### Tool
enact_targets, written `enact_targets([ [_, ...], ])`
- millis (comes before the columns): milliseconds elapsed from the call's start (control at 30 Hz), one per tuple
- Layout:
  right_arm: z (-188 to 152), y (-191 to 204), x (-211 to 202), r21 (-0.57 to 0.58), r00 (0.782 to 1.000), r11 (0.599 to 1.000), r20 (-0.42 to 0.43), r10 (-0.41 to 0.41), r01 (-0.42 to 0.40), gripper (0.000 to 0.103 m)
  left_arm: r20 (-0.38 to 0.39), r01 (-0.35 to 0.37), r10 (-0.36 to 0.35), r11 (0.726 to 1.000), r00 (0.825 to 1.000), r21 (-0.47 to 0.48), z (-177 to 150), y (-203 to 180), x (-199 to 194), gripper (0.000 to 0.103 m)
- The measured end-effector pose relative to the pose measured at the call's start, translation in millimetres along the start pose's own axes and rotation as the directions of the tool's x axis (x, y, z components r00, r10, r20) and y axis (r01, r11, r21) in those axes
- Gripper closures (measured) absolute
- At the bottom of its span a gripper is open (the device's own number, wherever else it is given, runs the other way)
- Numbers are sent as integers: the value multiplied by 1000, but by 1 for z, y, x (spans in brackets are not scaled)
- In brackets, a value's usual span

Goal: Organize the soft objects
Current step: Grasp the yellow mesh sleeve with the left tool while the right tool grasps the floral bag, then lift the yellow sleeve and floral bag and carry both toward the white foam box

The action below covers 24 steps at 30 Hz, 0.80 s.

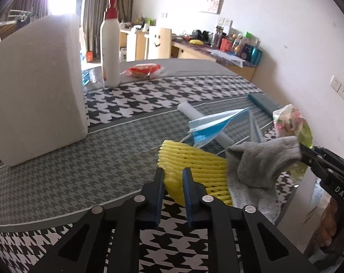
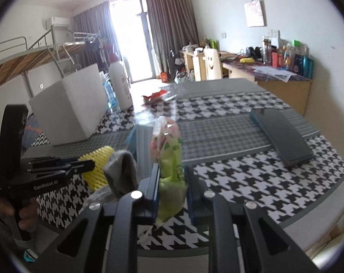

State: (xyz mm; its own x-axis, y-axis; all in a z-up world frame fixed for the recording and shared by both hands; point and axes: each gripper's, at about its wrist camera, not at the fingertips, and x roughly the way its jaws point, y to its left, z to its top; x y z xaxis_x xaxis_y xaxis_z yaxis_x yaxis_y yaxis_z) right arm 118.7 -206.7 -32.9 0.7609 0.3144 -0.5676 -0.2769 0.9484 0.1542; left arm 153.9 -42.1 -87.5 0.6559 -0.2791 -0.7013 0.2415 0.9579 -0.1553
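A yellow foam net sleeve (image 1: 194, 166) lies on the table's near edge, and my left gripper (image 1: 173, 174) has its jaws around the sleeve's near end, a small gap showing. A grey sock (image 1: 260, 159) lies bunched beside the sleeve on the right. My right gripper (image 2: 172, 173) holds a green and pink plastic packet (image 2: 169, 154) upright between its jaws; it also shows in the left wrist view (image 1: 292, 122). The sock (image 2: 124, 170) and sleeve (image 2: 99, 166) sit left of the right gripper. A blue and white face mask (image 1: 217, 125) lies behind the sleeve.
A white box (image 1: 37, 91) stands at the left. A white pump bottle (image 1: 110, 45) and a red snack packet (image 1: 142, 69) are further back. A white tube (image 1: 203, 122) lies under the mask. A dark flat case (image 2: 281, 132) lies at the right.
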Motion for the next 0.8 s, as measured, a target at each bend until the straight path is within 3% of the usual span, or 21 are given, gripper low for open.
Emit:
enact_targets([
  [433,9,4,-15,-12,998,999,61,-33,34,79,98,9,-12,999,995,37,9,-11,-41,91],
  [800,22,25,-36,-45,992,999,123,-14,20,79,236,-56,34,995,971,83,21,-24,-91,91],
])
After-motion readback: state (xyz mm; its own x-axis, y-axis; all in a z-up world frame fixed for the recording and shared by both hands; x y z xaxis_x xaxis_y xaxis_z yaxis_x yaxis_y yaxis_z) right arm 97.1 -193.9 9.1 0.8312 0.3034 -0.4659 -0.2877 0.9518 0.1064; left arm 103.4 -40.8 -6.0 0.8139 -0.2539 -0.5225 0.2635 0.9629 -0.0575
